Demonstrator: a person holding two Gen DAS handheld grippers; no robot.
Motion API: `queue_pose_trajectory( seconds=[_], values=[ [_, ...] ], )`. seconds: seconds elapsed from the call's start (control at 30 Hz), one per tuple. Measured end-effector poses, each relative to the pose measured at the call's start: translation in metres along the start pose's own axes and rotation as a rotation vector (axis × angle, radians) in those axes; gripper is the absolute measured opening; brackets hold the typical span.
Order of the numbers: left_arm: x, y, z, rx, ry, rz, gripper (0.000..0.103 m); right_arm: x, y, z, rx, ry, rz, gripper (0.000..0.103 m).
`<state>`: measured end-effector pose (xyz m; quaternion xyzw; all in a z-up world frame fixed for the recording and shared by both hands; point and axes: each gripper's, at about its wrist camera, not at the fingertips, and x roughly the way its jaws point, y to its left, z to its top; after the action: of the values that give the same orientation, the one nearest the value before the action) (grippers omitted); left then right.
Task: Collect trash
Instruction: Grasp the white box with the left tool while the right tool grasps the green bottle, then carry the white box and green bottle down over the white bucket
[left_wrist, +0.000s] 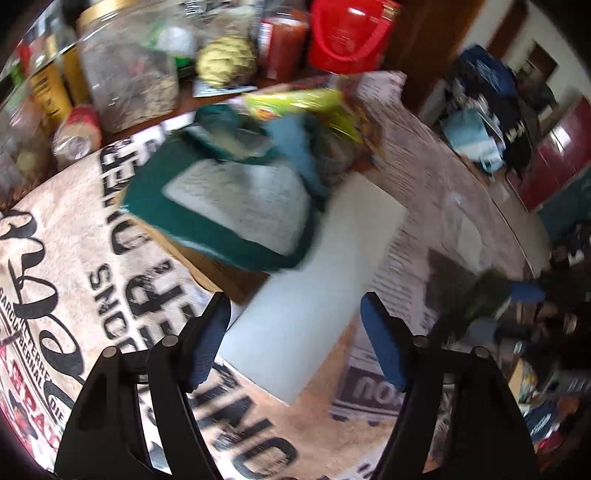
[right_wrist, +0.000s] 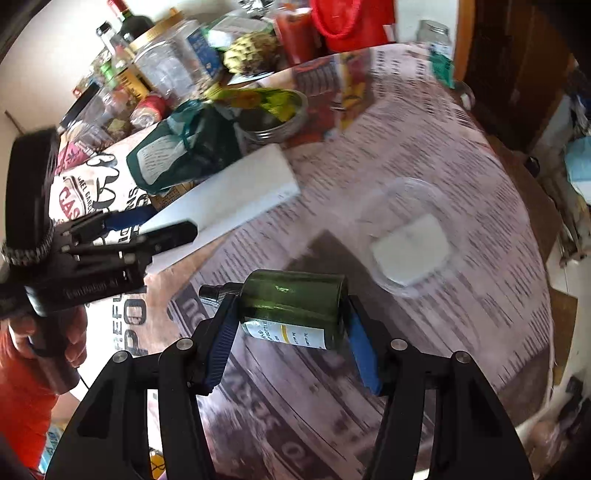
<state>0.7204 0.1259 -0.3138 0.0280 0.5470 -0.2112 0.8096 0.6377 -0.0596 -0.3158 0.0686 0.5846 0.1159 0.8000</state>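
Desk (right_wrist: 424, 155) under newspaper sheets, spread as a cover, likely to keep the top clean. Far edge crowded with jars, bottles and a red bucket (right_wrist: 351, 22), stacked out of the way. Green bag (right_wrist: 177, 155) slumped at far left, leaning on a metal bowl (right_wrist: 284, 118) stuffed with yellow-green wrappers, which looks like the spot where trash is gathered. White paper sheet (right_wrist: 229, 199) flat on the desk, its near corner between the jaws of the left hand-held gripper (left_wrist: 291, 339). Jaws spread; pads not pressing the sheet, though the view is blurred. Clear plastic cup (right_wrist: 410, 236) on its side at right, well apart from both.

Right hand-held gripper (right_wrist: 291, 343) pinching a small green bottle (right_wrist: 295, 306), crosswise between the blue pads, cap to the left, label facing near. Bottle is off the desk, near centre. Judgement: carried as trash, bound for the bowl or bag.
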Motion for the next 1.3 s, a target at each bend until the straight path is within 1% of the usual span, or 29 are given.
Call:
queue_pose_trajectory(
  seconds=[0.1, 0.17, 0.23, 0.3, 0.37, 0.4, 0.43, 0.5, 0.6, 0.67, 0.73, 0.83, 0.9, 1.03, 1.13, 1.3],
  values=[
    [-0.001, -0.019, -0.009, 0.04, 0.03, -0.033, 0.07, -0.01, -0.011, -0.001, 0.018, -0.016, -0.019, 0.054],
    [-0.001, -0.031, -0.014, 0.06, 0.043, -0.038, 0.07, -0.017, -0.017, 0.0, 0.031, -0.031, -0.027, 0.054],
    [0.0, -0.042, -0.017, 0.074, 0.053, -0.033, 0.067, -0.025, -0.025, 0.0, 0.045, -0.047, -0.036, 0.054],
    [0.005, -0.051, -0.016, 0.087, 0.065, -0.006, 0.063, -0.031, -0.029, 0.001, 0.058, -0.063, -0.039, 0.054],
    [0.013, -0.06, -0.015, 0.104, 0.086, 0.055, 0.058, -0.039, -0.034, 0.002, 0.069, -0.08, -0.041, 0.054],
    [0.015, -0.064, -0.014, 0.114, 0.079, 0.093, 0.058, -0.041, -0.034, 0.003, 0.072, -0.086, -0.041, 0.054],
    [0.018, -0.067, -0.012, 0.114, 0.081, 0.112, 0.057, -0.045, -0.036, 0.003, 0.075, -0.093, -0.041, 0.054],
    [0.021, -0.07, -0.008, 0.094, 0.074, 0.146, 0.056, -0.051, -0.04, 0.001, 0.078, -0.106, -0.042, 0.054],
    [0.023, -0.072, -0.005, 0.052, 0.067, 0.161, 0.054, -0.06, -0.047, 0.0, 0.081, -0.122, -0.045, 0.054],
    [0.025, -0.075, -0.004, 0.027, 0.076, 0.17, 0.053, -0.067, -0.052, -0.002, 0.086, -0.133, -0.042, 0.054],
    [0.024, -0.076, -0.004, 0.002, 0.093, 0.17, 0.053, -0.074, -0.058, -0.002, 0.087, -0.145, -0.038, 0.054],
    [0.018, -0.082, 0.001, -0.039, 0.08, 0.153, 0.053, -0.086, -0.065, -0.001, 0.076, -0.168, -0.028, 0.054],
    [0.007, -0.085, 0.001, -0.058, 0.059, 0.154, 0.052, -0.095, -0.068, 0.0, 0.056, -0.19, -0.022, 0.054],
    [-0.021, -0.093, 0.003, -0.13, -0.009, 0.171, 0.051, -0.114, -0.074, 0.0, 0.013, -0.227, 0.001, 0.054],
    [-0.048, -0.104, 0.001, -0.195, -0.088, 0.188, 0.051, -0.127, -0.077, 0.0, -0.032, -0.254, 0.025, 0.054],
    [-0.094, -0.128, -0.007, -0.254, -0.21, 0.226, 0.051, -0.148, -0.077, -0.001, -0.104, -0.298, 0.062, 0.054]
  ],
)
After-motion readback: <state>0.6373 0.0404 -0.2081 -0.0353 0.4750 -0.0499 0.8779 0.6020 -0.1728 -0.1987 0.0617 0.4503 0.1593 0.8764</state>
